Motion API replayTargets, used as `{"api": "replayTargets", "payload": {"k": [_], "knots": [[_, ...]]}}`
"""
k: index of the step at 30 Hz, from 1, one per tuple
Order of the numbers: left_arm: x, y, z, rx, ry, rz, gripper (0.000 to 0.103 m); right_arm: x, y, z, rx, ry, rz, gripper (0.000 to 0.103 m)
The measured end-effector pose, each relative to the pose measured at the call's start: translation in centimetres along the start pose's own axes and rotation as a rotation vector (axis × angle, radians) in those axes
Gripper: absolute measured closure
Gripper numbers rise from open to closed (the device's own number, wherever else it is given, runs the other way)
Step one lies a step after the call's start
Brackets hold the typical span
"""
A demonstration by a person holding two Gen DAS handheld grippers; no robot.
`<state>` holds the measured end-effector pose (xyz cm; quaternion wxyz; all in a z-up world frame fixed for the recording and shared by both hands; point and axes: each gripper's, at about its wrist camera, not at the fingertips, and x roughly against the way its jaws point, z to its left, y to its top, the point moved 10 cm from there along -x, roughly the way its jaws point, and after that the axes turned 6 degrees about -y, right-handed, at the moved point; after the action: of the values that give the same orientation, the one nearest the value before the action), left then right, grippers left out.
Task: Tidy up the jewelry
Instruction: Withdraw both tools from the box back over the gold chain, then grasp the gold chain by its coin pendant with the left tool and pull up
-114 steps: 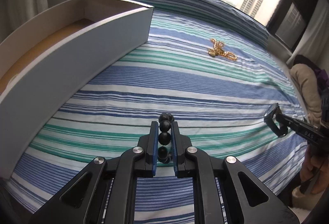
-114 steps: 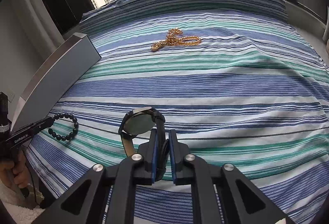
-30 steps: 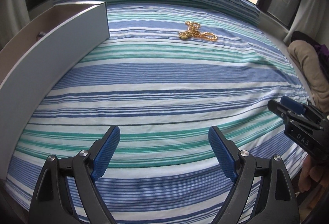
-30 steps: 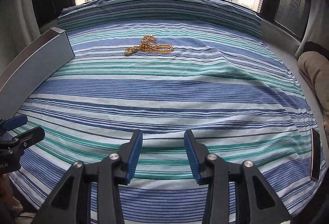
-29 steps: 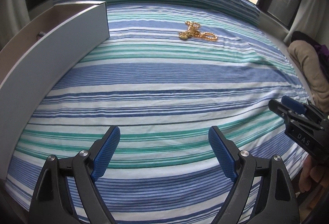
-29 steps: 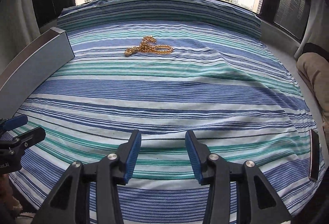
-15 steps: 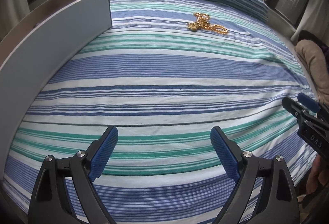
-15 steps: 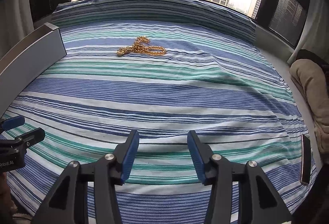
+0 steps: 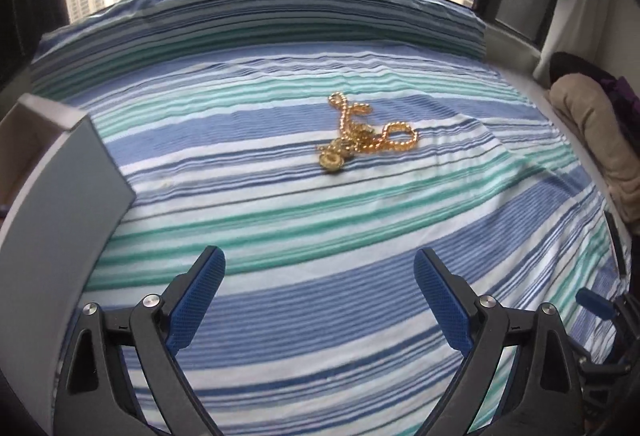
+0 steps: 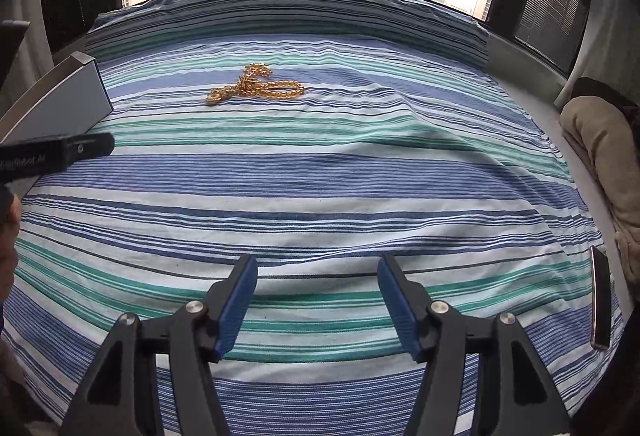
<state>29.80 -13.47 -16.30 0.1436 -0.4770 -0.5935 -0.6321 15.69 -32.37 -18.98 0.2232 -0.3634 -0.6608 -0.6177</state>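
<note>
1. My left tongs (image 9: 319, 300) are spread wide over the striped bedsheet (image 9: 280, 236). Their jaws have just been opening further, and nothing lies between the blue pads (image 9: 196, 303).
2. My right tongs (image 10: 318, 306) are also parted, less widely. Their jaws have just been opening as well, and only bare sheet shows between them.
3. The gold chain necklace (image 9: 362, 134) lies in a loose tangle on the bed, toward the far side, well apart from both tongs. From the left wrist it sits ahead and slightly right of centre; from the right wrist it (image 10: 254, 86) sits ahead and left of centre. Neither pair of tongs touches it.
4. A grey box (image 9: 60, 204) with a pale inner wall stands on the sheet at the left. From the left wrist its near corner is just beside my left tongs. Its contents cannot be seen from either view.
5. From the right wrist, one finger of my left tongs (image 10: 60, 152) reaches in from the left edge, in front of the box (image 10: 68, 104).
6. A dark flat object (image 10: 600, 300), possibly a phone, lies at the right edge of the bed.
7. A beige folded cloth (image 10: 600, 148) rests beyond the right side of the bed, below the window.
</note>
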Motion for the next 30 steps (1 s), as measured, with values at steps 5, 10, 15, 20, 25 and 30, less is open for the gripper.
{"api": "replayTargets", "payload": {"k": [5, 10, 15, 20, 25, 30], "knots": [[-6.7, 3.6, -0.8, -0.139, 0.018, 0.046, 0.007, -0.5, -0.7, -0.7, -0.02, 0.01, 0.02, 0.039], [-10.7, 5.0, -0.3, -0.127, -0.021, 0.067, 0.014, -1.3, -1.5, -1.2, -0.041, 0.025, 0.045, 0.039], [-10.5, 4.8, -0.2, -0.132, -0.067, 0.044, 0.082, -2.4, -2.0, -2.0, -0.061, 0.024, 0.07, 0.039], [-7.9, 3.4, 0.2, -0.107, -0.097, 0.02, 0.083, -3.2, -1.9, -2.5, -0.081, 0.021, 0.085, 0.039], [-3.5, 0.9, -0.2, -0.109, -0.138, 0.003, 0.083, -2.3, -1.3, -2.1, -0.078, 0.029, 0.06, 0.039], [-2.1, 0.6, -0.6, -0.162, -0.123, 0.009, 0.082, -1.8, -1.2, -1.5, -0.071, 0.041, 0.056, 0.039]]}}
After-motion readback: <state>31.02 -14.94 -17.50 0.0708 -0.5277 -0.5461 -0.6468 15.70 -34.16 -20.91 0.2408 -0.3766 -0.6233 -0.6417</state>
